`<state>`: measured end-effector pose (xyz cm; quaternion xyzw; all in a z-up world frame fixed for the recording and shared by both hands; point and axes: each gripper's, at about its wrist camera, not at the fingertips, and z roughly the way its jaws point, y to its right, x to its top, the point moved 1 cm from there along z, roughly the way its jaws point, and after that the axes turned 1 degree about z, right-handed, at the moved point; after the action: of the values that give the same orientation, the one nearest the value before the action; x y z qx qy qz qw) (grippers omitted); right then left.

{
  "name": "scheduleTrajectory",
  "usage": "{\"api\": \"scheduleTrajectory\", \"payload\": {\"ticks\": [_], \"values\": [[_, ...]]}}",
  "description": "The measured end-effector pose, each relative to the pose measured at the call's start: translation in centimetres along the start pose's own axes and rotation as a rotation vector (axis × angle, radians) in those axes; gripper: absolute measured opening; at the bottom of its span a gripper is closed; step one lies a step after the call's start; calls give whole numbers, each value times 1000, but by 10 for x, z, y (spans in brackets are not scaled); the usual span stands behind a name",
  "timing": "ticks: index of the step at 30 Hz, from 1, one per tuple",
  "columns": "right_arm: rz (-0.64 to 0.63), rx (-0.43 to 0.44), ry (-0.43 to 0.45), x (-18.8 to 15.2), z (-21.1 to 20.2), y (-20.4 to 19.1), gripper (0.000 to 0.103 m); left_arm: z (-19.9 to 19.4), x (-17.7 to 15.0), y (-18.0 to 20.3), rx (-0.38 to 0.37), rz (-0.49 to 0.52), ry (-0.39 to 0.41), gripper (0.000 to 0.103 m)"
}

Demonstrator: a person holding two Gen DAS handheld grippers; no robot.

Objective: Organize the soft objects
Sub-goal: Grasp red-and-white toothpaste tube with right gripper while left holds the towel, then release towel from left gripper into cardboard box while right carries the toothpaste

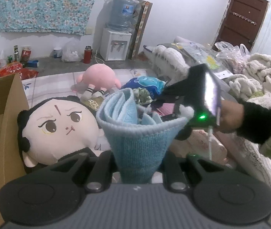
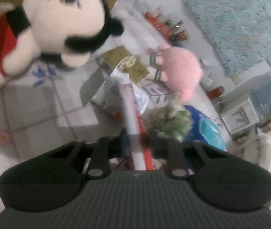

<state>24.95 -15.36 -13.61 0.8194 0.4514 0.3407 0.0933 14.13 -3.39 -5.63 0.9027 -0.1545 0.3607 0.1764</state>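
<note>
Left wrist view: my left gripper (image 1: 138, 164) is clamped on a light blue knitted cloth (image 1: 133, 129), which flares up from between my fingers and blocks much of what lies straight ahead. Its far corner, with a small white pompom, sits right against my right gripper (image 1: 175, 112), held by a hand (image 1: 230, 118) in a black sleeve coming in from the right. Whether that gripper has the cloth corner pinched I cannot tell from here. To my left a big-headed plush doll (image 1: 59, 127) leans against a cardboard box (image 1: 3, 126). Beyond the cloth lie a pink plush (image 1: 99, 78), a blue printed pouch (image 1: 145, 84) and a green-and-white fluffy piece (image 1: 142, 95), all on the checked bedsheet (image 1: 51, 84). A heap of white blankets (image 1: 257, 76) fills the right side, and a water dispenser (image 1: 116, 45) stands on the floor by the wall.

Right wrist view, blurred: my right jaws stand narrow, and I cannot make out anything pressed between them. A red-and-white strip (image 2: 135, 122) runs up from between my fingers, with the fluffy piece just to its right and the pouch behind it. A gold-coloured flat packet (image 2: 127, 64) lies between the doll and the pink plush.
</note>
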Motion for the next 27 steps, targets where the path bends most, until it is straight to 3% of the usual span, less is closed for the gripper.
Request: {"api": "scheduleTrajectory", "payload": {"ticks": [9, 15, 20, 27], "values": [[315, -84, 127, -17, -81, 14, 17, -18, -4, 7, -4, 0, 31, 16], [484, -96, 217, -28, -130, 15, 17, -39, -9, 15, 16, 3, 56, 16], [557, -53, 296, -28, -174, -3, 17, -71, -14, 17, 27, -20, 94, 16], [622, 105, 431, -6, -234, -28, 16, -142, -22, 8, 63, -76, 166, 16]]}}
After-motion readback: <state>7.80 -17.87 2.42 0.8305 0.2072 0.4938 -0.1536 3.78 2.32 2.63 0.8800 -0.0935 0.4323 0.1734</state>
